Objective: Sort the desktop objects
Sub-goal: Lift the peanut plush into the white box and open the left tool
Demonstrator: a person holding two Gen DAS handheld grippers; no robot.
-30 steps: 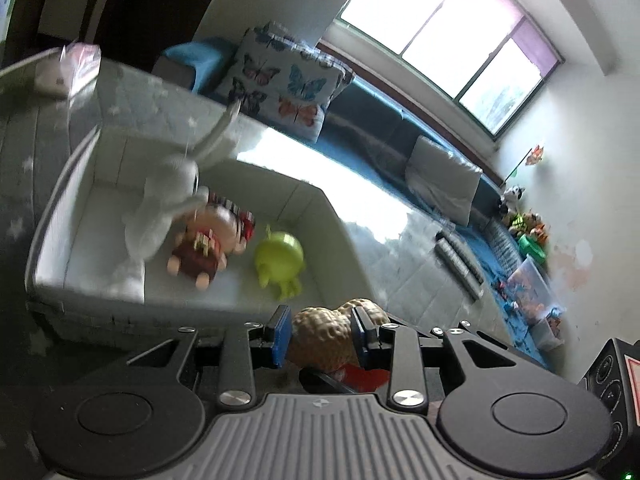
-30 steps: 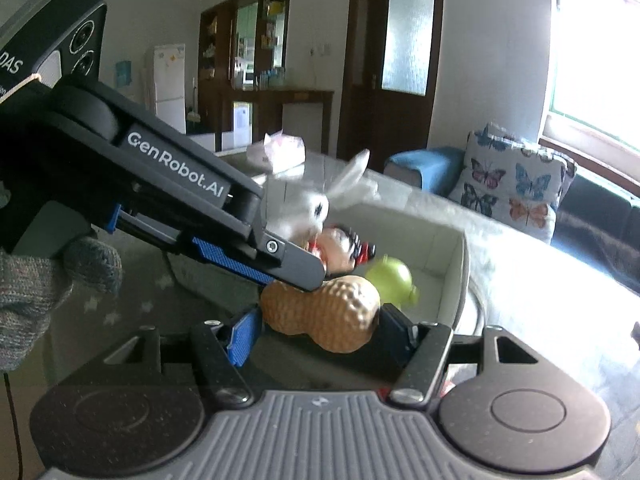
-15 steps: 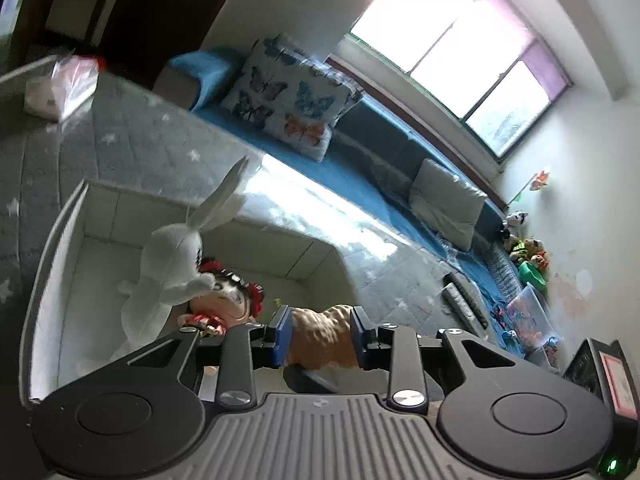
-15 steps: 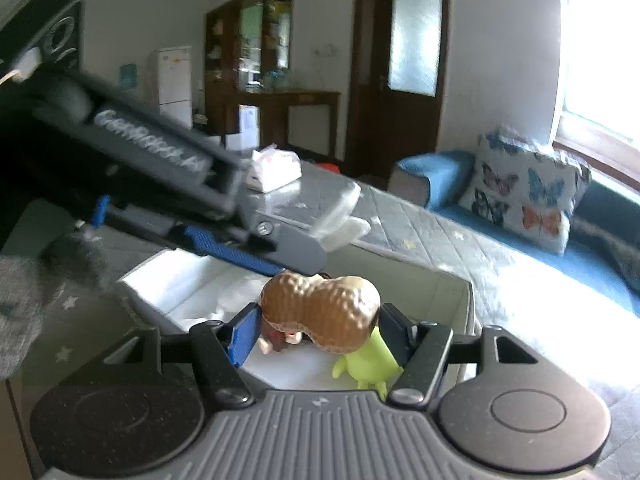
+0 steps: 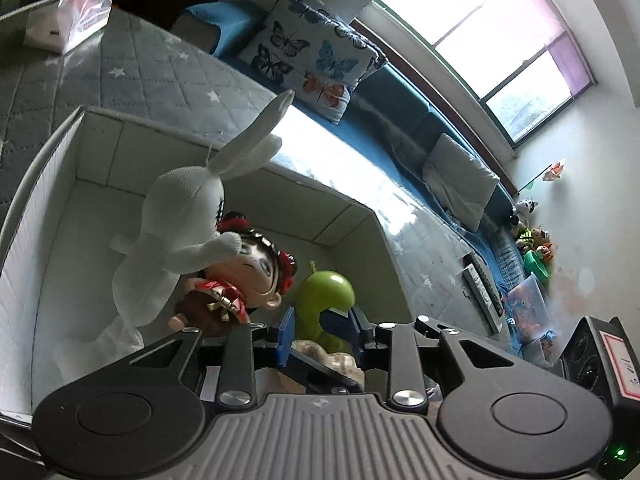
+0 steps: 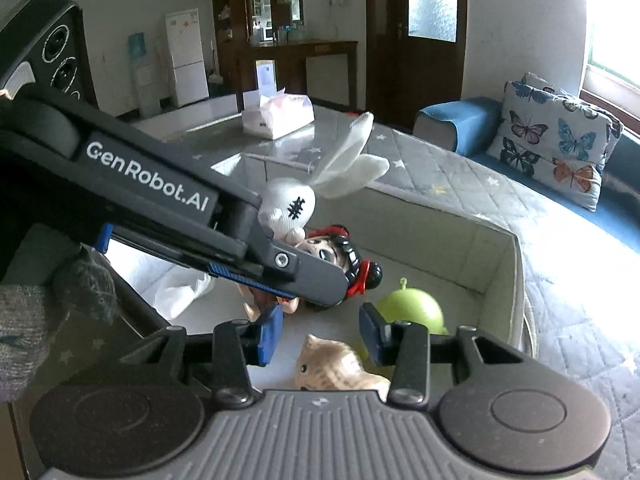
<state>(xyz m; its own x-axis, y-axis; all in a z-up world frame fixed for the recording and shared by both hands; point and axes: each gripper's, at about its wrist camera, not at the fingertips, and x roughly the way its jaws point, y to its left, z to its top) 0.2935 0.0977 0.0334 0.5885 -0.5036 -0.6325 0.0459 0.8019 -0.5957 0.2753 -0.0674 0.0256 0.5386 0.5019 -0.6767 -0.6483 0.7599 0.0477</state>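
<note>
A white storage box on the quilted table holds a white rabbit plush, a doll with a red headband and a green round toy. The tan peanut toy lies in the box, just below both grippers. My right gripper is open above it. My left gripper is open too; its body crosses the right wrist view from the left.
A tissue pack sits at the table's far side. A butterfly cushion lies on the blue sofa beyond. Two remotes lie on the table right of the box.
Both grippers held the peanut toy between their fingers and carried it over the box. Both have opened, and the peanut has dropped into the box.
</note>
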